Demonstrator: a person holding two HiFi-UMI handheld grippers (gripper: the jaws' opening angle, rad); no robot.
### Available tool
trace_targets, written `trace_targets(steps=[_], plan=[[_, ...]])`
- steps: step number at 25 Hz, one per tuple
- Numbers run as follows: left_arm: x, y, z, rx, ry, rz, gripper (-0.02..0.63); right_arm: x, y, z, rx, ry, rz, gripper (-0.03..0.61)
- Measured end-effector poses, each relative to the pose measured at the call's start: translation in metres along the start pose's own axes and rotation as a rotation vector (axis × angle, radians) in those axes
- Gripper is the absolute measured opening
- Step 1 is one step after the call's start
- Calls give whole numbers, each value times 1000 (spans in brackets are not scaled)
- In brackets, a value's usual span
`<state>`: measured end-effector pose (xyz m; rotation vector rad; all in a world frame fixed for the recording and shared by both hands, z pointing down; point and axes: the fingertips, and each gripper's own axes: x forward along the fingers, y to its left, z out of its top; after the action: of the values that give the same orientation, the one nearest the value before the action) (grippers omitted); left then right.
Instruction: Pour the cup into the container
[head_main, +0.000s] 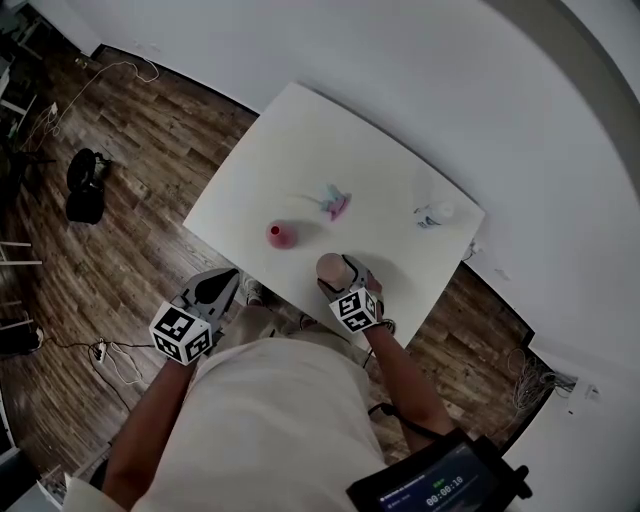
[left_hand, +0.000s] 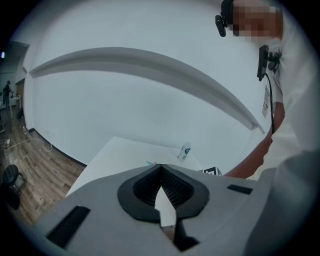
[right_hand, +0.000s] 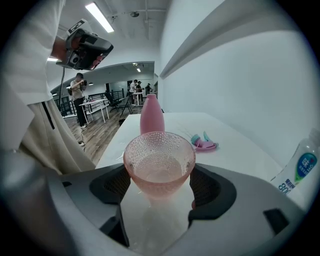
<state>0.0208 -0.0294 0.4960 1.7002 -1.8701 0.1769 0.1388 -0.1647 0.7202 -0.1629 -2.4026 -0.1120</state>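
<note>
A dimpled pink glass cup (right_hand: 159, 165) sits between the black pads of my right gripper (right_hand: 160, 187), which is shut on it. The cup looks to hold a little clear liquid. In the head view the cup (head_main: 332, 266) and right gripper (head_main: 338, 274) are at the near edge of the white table (head_main: 300, 140). A pink bottle-shaped container (right_hand: 151, 117) stands upright beyond the cup, at table left (head_main: 277, 234). My left gripper (head_main: 222, 286) hangs off the table's near-left edge, its jaws (left_hand: 161, 166) shut with nothing in them.
A small pink and teal object (head_main: 335, 203) lies mid-table, seen also in the right gripper view (right_hand: 204, 143). A clear water bottle (head_main: 433, 215) stands at the far right. Wooden floor with cables and a black object (head_main: 85, 185) lies left. People stand in the background (right_hand: 79, 97).
</note>
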Motion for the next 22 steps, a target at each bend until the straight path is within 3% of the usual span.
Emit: trace_targets(steps=[13,22], plan=[[4,27,1,-3,21,-11,12,14,-3,6,33,5,-43,362],[1,47,6,-11,7,-12,12,6,-9,15,115,45,-102,360]])
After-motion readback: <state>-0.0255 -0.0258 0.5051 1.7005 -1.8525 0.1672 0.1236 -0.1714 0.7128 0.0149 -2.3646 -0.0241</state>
